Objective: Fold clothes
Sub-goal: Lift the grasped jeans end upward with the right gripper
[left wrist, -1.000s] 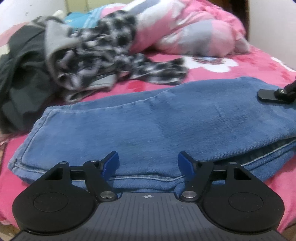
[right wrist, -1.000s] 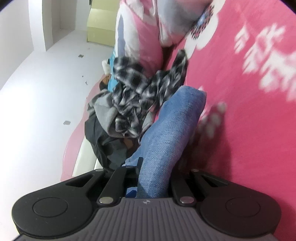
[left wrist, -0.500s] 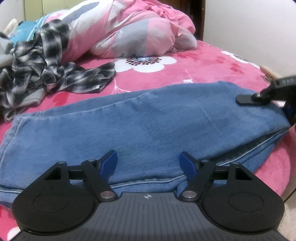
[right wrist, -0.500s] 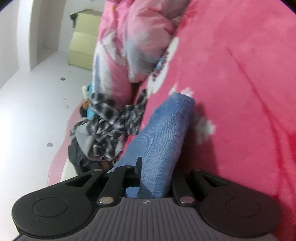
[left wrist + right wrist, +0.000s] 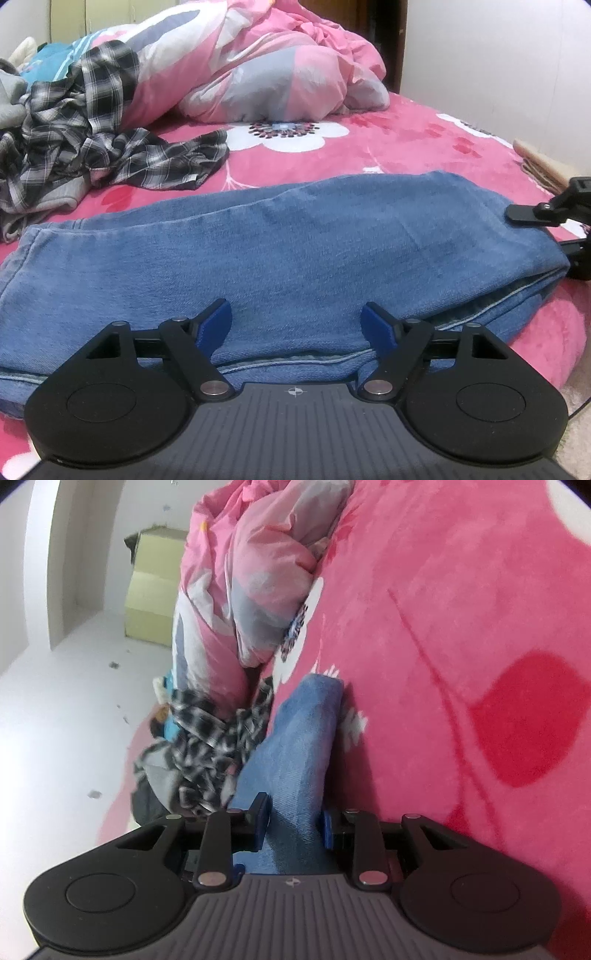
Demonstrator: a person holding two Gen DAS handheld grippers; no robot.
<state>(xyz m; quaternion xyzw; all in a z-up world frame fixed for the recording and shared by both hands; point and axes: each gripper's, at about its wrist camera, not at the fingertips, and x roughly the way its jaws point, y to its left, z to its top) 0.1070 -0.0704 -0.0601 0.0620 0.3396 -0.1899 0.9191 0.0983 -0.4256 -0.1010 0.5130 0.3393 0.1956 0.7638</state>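
Folded blue jeans (image 5: 295, 236) lie lengthwise across the pink flowered bed cover (image 5: 406, 140). My left gripper (image 5: 295, 321) stands open and wide over their near hem, its blue pads (image 5: 212, 325) clear of the cloth. The right gripper (image 5: 539, 230) is at the jeans' right end, one finger above the denim and one below. In the right wrist view the jeans (image 5: 295, 760) run between the right gripper's (image 5: 294, 818) jaws. Those jaws are opening, and the denim still fills the gap between them.
A crumpled black-and-white plaid shirt (image 5: 110, 155) lies with grey clothes at the back left. A bunched pink and grey quilt (image 5: 266, 74) fills the back of the bed. A white wall (image 5: 498, 55) borders the right. Cardboard boxes (image 5: 155, 590) stand past the bed.
The left view has swung right along the jeans. The right gripper carried the jeans' end over the bed, and its jaws have spread from a tight pinch on the denim.
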